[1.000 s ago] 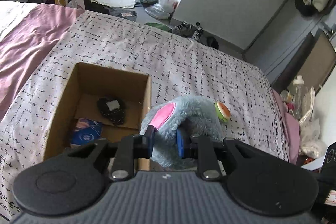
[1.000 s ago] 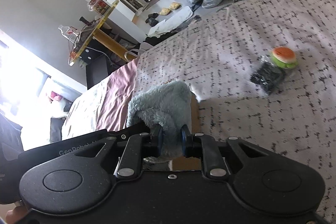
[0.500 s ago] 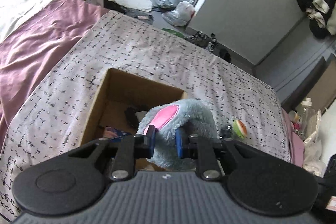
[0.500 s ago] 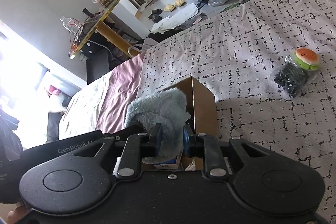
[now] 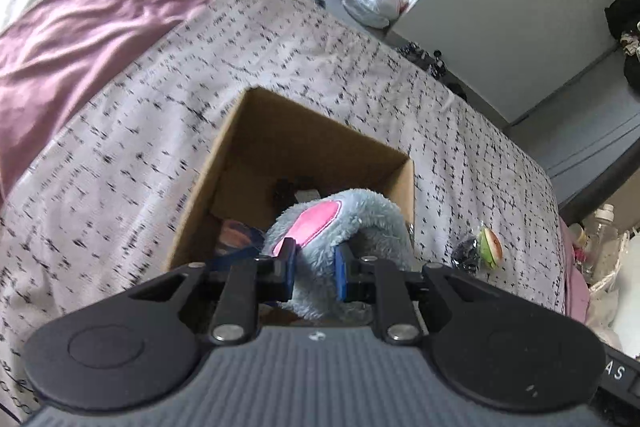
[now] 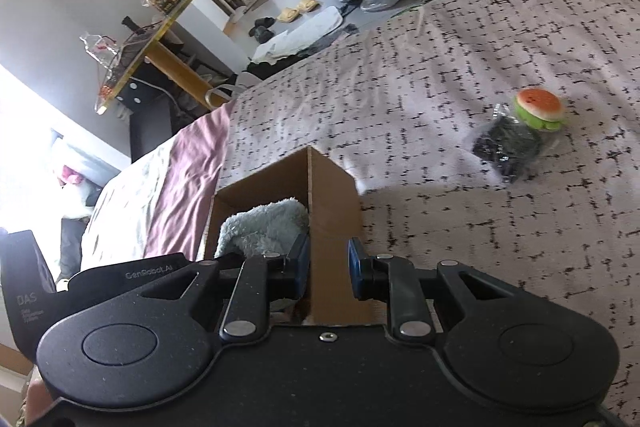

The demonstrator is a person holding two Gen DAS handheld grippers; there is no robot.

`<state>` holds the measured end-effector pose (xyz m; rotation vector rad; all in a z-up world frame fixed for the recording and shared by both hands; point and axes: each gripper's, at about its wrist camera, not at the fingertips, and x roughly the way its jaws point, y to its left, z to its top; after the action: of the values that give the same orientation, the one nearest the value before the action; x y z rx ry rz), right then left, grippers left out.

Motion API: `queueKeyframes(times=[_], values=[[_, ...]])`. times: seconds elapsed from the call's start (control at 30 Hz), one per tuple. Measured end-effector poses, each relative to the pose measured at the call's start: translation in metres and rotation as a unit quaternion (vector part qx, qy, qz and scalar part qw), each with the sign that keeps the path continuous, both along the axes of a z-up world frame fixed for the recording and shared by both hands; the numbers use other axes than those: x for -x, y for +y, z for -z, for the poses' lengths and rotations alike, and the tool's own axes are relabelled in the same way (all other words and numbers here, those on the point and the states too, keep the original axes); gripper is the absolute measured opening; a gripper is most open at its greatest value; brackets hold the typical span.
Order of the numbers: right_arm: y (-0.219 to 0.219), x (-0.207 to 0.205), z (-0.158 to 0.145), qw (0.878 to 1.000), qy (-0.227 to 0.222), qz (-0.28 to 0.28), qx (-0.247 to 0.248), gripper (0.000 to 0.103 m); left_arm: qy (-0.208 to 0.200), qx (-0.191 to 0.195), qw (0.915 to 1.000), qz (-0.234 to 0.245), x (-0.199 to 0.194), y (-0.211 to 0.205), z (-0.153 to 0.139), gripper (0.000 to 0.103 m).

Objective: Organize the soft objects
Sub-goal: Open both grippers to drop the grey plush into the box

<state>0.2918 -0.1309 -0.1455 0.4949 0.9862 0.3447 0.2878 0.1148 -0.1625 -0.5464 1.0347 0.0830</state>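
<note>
Plush toy (image 5: 352,215), fluffy and blue-gray with a pink ear patch, sits over the near right corner of the cardboard box (image 5: 240,131). Seen from the left wrist, the left gripper (image 5: 314,269) has its jaws closed on the toy's fur, one blue pad on each side. The box stands open on the bed (image 5: 160,75), which has a white cover with little black marks. Deep inside the box lies a dark thing and something blue, too blurry to name. Out on the bed to the right of the box rests a small burger toy (image 5: 491,243), touching a black bag (image 5: 466,253).

From the right wrist, the right gripper (image 6: 328,267) has its jaws a little apart with nothing squeezed between them. The box's wall (image 6: 332,211) stands up in the gap between the pads; I cannot tell if it touches them. The fluffy toy (image 6: 264,227) is inside the box, just left of that wall. The burger toy (image 6: 538,107) and black bag (image 6: 506,147) lie well apart from the box.
</note>
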Motion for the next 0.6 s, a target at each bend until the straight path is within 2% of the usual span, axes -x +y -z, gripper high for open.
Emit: queueKeyframes(times=[0.13, 0.23, 0.3, 0.53, 0.6], values=[[-0.004, 0.0, 0.0, 1.0, 0.002, 0.005, 0.003, 0.022, 0.04, -0.027, 0.9984, 0.028, -0.007, -0.016, 0.013, 0.023], [-0.006, 0.001, 0.0, 1.0, 0.001, 0.006, 0.003, 0.022, 0.037, -0.028, 0.9985, 0.029, -0.003, -0.016, 0.012, 0.034], [-0.006, 0.001, 0.001, 1.0, 0.004, 0.006, 0.002, 0.022, 0.035, -0.039, 0.9982, 0.028, 0.0, -0.015, 0.009, 0.044], [-0.007, 0.006, 0.001, 1.0, 0.004, 0.003, -0.004, 0.022, 0.023, -0.059, 0.9977, 0.023, 0.004, -0.013, -0.012, 0.051], [-0.009, 0.007, 0.002, 1.0, 0.005, 0.003, -0.006, 0.023, 0.018, -0.073, 0.9969, 0.021, 0.006, -0.017, -0.019, 0.06]])
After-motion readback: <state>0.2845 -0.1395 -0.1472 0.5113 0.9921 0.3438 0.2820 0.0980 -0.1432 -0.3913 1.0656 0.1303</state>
